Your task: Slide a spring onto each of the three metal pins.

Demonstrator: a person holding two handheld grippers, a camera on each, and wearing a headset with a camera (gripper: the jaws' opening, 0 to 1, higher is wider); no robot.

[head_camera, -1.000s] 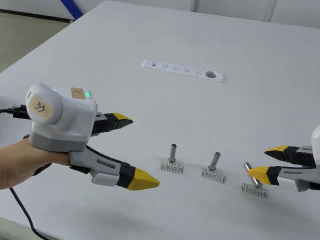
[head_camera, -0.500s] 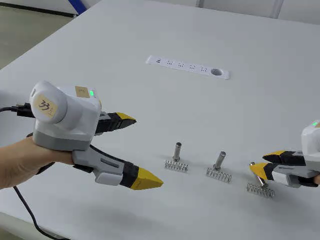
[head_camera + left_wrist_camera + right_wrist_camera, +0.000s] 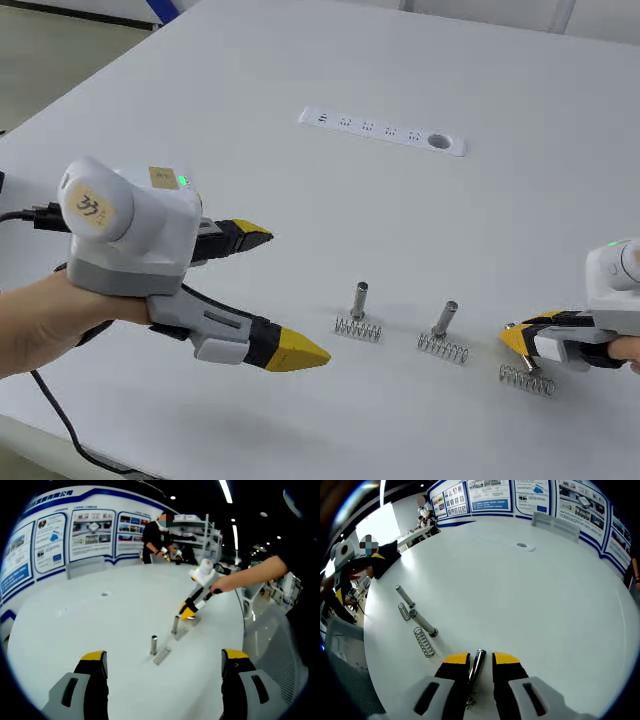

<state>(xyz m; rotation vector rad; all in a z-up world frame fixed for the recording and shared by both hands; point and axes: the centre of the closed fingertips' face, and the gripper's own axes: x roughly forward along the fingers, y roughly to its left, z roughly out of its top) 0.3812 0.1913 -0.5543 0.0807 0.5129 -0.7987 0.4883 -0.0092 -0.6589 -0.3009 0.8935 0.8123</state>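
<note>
- Right gripper view: first pin (image 3: 477,665) is pinched by the right gripper (image 3: 481,659).
- Its spring (image 3: 527,379) must be threaded next; the left gripper (image 3: 163,656) is held spread.

White workbench (image 3: 200,80) with a power strip (image 3: 385,131); blue-trimmed poster wall (image 3: 75,530) behind.

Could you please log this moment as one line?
left tongs open | right tongs around rightmost pin, grip unclear | three springs lying on table
</note>
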